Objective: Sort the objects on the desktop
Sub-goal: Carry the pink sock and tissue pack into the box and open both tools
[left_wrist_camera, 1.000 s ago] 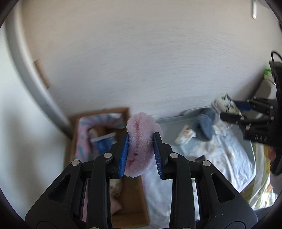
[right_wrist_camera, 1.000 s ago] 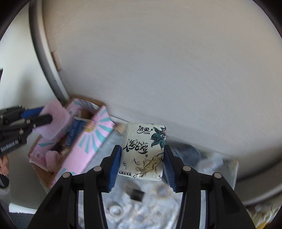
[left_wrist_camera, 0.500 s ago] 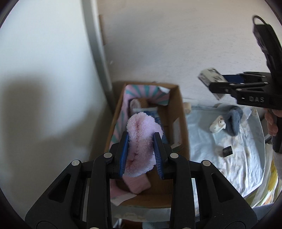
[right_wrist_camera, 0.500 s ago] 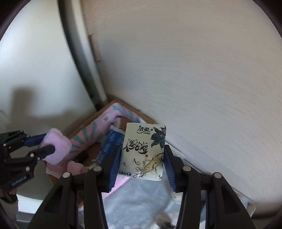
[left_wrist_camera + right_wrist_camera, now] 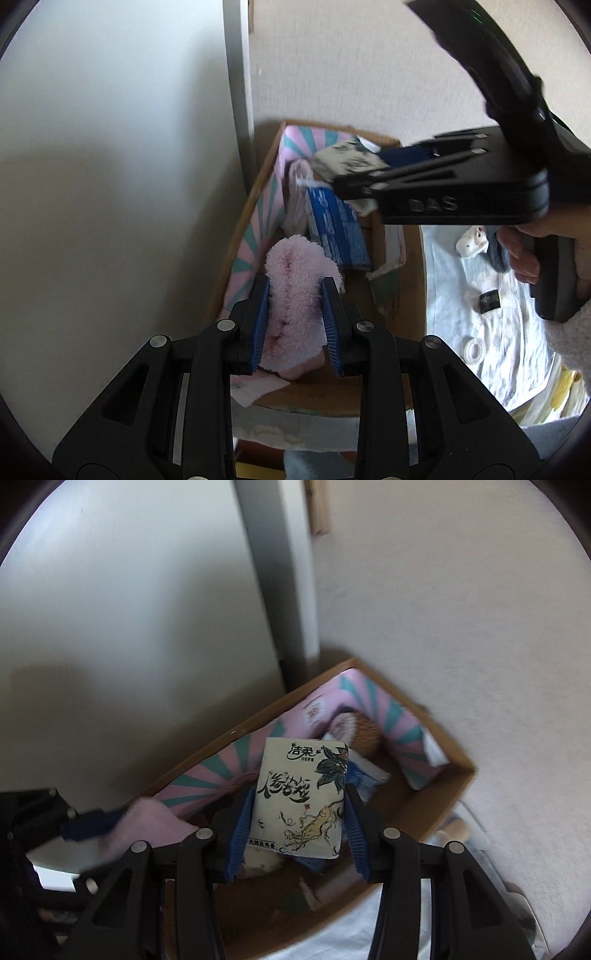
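While both grippers hung over the cardboard box [image 5: 391, 291], each had its blue pads pressed against a load. Left gripper [image 5: 295, 325]: jaws closed partway onto a fluffy pink cloth [image 5: 295, 295], which bulged up above the fingertips and hung below them; it sat over the box's near end, close to the near-left corner. Right gripper [image 5: 297, 823]: jaws clamped on the two side edges of a cream tissue pack [image 5: 301, 801], printed face upward, with black calligraphy and a ginseng-root drawing legible. In the left wrist view the same pack [image 5: 345, 162] was over the far half of the box, blurred. Box interior held a pink-and-teal striped liner [image 5: 373, 698] along the left and far walls, a blue printed packet [image 5: 338, 230] lying mid-box, and a round brownish item [image 5: 364, 736] near the far corner, too blurred to identify. To the right of the box, on a pale patterned cloth [image 5: 506, 354], lay a small black block [image 5: 489, 301], a white tape ring [image 5: 474, 347] nearer the front edge, and a small white figure [image 5: 471, 240] beside a dark grey bundle toward the far edge.
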`<state>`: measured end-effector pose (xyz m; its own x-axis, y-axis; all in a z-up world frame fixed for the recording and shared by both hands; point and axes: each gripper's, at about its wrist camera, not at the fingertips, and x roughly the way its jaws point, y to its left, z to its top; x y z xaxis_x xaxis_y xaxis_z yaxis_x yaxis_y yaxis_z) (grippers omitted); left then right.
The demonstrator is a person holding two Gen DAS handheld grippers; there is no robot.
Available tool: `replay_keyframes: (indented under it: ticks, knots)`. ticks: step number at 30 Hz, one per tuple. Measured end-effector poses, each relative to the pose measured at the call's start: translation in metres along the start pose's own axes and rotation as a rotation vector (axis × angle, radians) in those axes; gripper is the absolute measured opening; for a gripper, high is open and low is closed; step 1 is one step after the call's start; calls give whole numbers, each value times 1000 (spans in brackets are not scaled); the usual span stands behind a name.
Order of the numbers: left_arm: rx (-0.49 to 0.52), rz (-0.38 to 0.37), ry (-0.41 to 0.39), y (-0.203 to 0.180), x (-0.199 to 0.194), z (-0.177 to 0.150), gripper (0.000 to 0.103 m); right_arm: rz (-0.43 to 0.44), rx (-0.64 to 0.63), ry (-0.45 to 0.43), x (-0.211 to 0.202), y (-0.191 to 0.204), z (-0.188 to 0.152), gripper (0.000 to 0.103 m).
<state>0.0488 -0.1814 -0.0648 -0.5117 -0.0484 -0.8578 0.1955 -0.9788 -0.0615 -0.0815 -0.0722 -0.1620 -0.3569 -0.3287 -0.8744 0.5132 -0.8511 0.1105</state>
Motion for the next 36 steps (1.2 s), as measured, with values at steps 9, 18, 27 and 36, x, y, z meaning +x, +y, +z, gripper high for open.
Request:
replay_keyframes:
  ticks: [9,18,27,36]
  knots:
    - [-14,-24,43,-2,17,-17,25,22,12,57,19,5,1,43]
    - [-51,-42,99,1,20,-19,38,64,75,48,15,5,4,71]
    - [-32,-39,69,-3,9,-17,103,44,209,-135,-24,-16,1,103]
    - [-8,-72,53,-5,1,-10,103,-5,234,-192,-54,-22,-14,103]
